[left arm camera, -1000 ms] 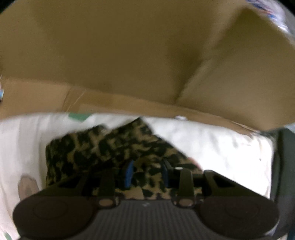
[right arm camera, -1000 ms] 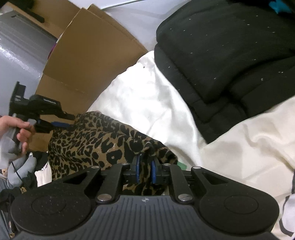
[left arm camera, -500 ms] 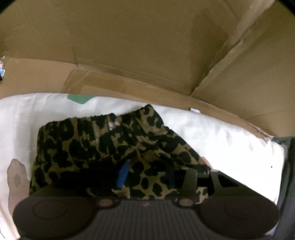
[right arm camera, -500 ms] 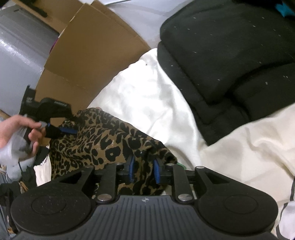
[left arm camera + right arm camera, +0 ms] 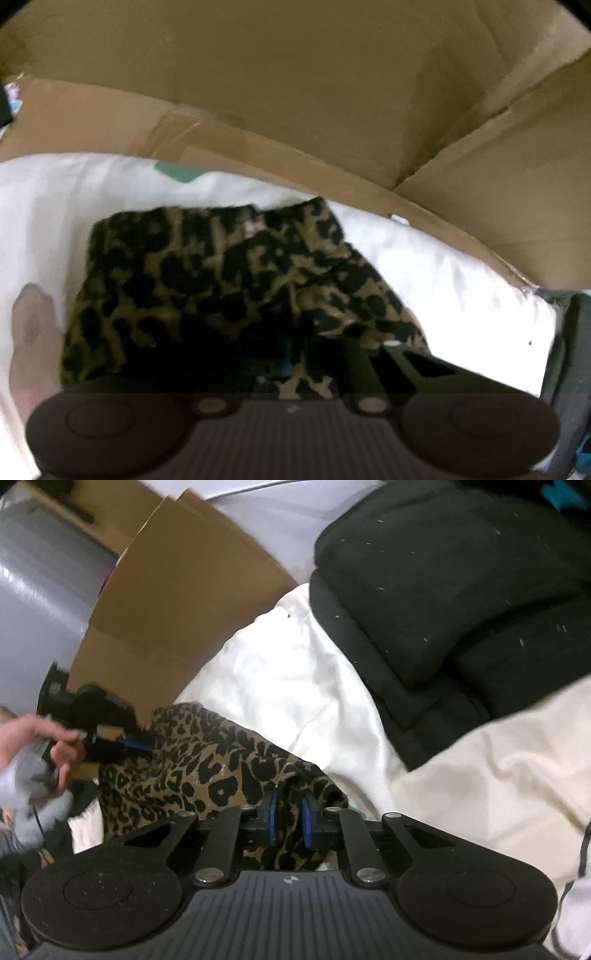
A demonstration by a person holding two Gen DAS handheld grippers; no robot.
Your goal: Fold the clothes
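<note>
Two grippers work at one leopard-print garment (image 5: 207, 775), which lies bunched on a white sheet (image 5: 280, 686). The right gripper (image 5: 288, 821) sits at the garment's near edge, its blue-padded fingers (image 5: 271, 821) standing a narrow gap apart with a fold of the spotted cloth between them; whether they press it cannot be told. The left gripper (image 5: 140, 744), carried by a hand (image 5: 48, 746), meets the garment's far-left corner, its blue tip touching the fabric. From the left wrist view the garment (image 5: 221, 280) fills the middle and hides that gripper's dark fingers, so its opening cannot be told. A cardboard box (image 5: 177, 602) stands just behind the garment, and a pile of black clothing (image 5: 461, 602) lies well to its right.
</note>
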